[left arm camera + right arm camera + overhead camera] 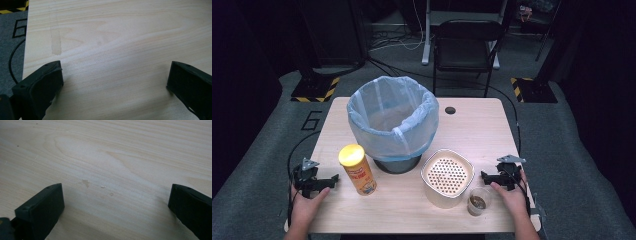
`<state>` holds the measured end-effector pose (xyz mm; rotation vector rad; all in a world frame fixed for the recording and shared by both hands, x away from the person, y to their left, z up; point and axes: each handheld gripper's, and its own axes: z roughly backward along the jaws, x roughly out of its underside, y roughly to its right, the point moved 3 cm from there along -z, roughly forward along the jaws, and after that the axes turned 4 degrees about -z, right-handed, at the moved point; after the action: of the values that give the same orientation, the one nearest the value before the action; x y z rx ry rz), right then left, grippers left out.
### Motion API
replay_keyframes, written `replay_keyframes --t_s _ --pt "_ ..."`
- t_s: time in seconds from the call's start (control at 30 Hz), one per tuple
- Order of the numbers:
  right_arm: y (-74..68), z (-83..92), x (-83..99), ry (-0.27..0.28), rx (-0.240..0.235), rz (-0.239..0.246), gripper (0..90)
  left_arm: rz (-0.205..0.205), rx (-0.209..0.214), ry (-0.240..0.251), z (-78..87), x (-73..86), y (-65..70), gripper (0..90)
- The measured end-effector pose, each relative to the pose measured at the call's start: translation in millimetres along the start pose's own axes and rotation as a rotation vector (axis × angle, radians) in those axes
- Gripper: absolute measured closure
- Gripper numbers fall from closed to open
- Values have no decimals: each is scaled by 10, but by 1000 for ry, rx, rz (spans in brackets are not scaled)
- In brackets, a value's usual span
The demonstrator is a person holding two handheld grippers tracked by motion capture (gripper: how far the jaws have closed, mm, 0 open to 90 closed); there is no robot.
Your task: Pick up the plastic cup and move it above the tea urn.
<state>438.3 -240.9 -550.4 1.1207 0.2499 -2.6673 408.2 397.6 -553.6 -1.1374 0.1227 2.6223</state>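
With both sets of jaws wide and empty, the small clear cup (477, 201) just beside the right gripper (486, 176) on the counter (472, 131) looks light, thin-walled and crushable, best pinched gently across its rim.

A large "6" is marked on the grey floor (312, 120) left of the table; the yellow can's (357, 170) label is unreadable.

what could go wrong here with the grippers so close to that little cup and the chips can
The right gripper, jaws open, rests beside the small clear cup, which holds something brown; a careless reach could tip it and spill. The tall yellow-lidded can stands upright near the left gripper, also open, and looks easy to knock over toward the lined bin.
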Motion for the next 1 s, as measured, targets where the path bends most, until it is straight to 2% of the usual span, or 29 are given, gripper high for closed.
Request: replay_keyframes --t_s 0.03,0.07,0.1,0.4,0.47,0.5,0.77,0.8,0.83,0.87,1.0 --pt "0 0 0 0 0 0 0 0 0 0 0 0 0 1" --pt "3 7 4 -5 -6 11 0 -21 27 10 -2 -2 29 1" --pt "3 7 4 -5 -6 11 0 -65 51 1 9 5 60 1" --pt "7 29 22 -4 -13 24 16 -126 124 -2 66 45 262 0" --pt "-14 34 27 8 -5 1 30 -130 130 2 68 48 278 1" --pt "-14 34 27 8 -5 1 30 -145 147 -13 86 53 288 1" --pt "-8 42 29 5 -14 17 43 -140 136 7 88 66 320 2" --pt "-7 54 32 12 -18 26 93 -136 143 -12 102 68 324 2" --pt "-7 54 32 12 -18 26 93 -136 143 -12 102 68 324 2" --pt "-20 70 35 29 -26 22 152 -135 141 -12 102 68 326 2" --pt "-26 80 41 30 -27 27 166 -130 134 2 92 70 333 2"
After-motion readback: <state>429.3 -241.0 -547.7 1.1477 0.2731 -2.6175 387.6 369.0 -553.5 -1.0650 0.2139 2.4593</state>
